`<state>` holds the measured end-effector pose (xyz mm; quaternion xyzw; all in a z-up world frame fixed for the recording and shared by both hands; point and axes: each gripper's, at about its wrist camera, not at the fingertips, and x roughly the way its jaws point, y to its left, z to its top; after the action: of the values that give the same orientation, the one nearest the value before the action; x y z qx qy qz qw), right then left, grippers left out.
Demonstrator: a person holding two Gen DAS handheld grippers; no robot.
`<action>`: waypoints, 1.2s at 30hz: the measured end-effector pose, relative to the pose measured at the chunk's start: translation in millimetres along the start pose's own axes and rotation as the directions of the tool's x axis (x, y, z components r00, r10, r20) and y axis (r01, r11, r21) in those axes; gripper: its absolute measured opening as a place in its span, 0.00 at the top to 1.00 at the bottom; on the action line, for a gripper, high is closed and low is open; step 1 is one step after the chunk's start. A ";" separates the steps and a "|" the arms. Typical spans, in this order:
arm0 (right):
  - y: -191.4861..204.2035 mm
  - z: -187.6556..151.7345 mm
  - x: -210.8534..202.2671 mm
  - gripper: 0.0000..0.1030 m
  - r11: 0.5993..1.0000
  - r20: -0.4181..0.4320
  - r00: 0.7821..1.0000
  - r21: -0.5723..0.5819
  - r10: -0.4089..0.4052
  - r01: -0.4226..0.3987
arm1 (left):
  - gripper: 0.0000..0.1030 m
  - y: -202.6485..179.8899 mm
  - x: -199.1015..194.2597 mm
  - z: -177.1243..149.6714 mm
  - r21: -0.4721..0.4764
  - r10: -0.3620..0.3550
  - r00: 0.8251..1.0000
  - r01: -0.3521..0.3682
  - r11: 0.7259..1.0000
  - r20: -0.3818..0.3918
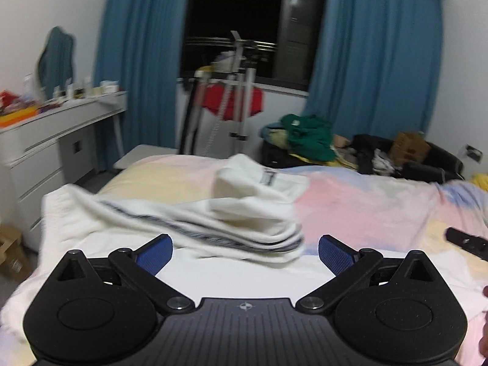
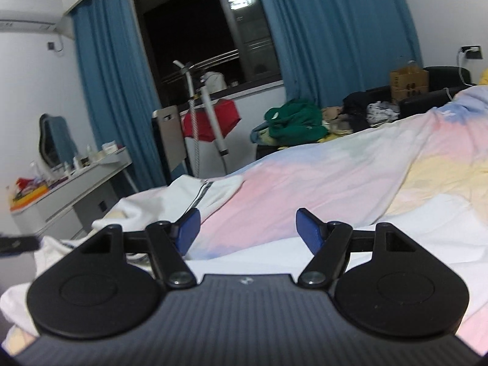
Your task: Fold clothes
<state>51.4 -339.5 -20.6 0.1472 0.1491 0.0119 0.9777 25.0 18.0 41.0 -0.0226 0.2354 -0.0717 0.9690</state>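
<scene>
With both your left gripper (image 1: 245, 251) and right gripper (image 2: 248, 228) spread wide and empty above the bed (image 1: 350, 201), the loosely folded white garment (image 1: 195, 216) near its left edge could slump open if a finger snags it.

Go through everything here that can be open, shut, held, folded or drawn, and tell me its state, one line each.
left gripper: open, nothing between the pads
right gripper: open, nothing between the pads
white garment: lying loose on the bed, bunched, not neatly folded, held by neither gripper
blue curtains: drawn apart, dark window bare between them
green clothes: heaped, unfolded
dresser drawers: shut
</scene>
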 end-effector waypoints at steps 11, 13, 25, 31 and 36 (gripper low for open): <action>1.3 -14.5 25.9 0.30 0.999 -0.036 0.999 0.022 0.030 -0.029 | 0.00 -37.3 57.1 -24.2 0.096 -0.056 0.996 0.049 0.994 0.068; 3.6 -17.4 26.7 0.30 0.999 -0.035 0.999 0.014 0.039 -0.038 | 0.00 -35.1 62.7 -30.9 0.107 -0.053 0.997 0.046 0.993 0.060; 13.4 -23.2 27.7 0.30 0.999 -0.046 0.998 -0.018 0.045 -0.046 | 0.00 -15.5 57.4 -43.8 0.083 -0.044 0.999 0.043 0.996 0.014; 12.8 -23.8 27.3 0.30 0.998 -0.070 0.995 0.010 0.069 -0.069 | 0.00 -14.9 50.0 -44.7 0.055 -0.050 0.999 0.049 0.997 0.004; 6.5 -23.8 43.2 0.30 0.989 -0.121 0.985 0.104 0.119 -0.107 | 0.00 -15.5 46.4 -42.0 0.041 -0.025 0.999 0.024 0.999 0.029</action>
<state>85.8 -323.6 -52.9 0.2018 0.2029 0.0694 0.9557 44.5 -4.7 -16.1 -0.0068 0.2194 -0.0880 0.9716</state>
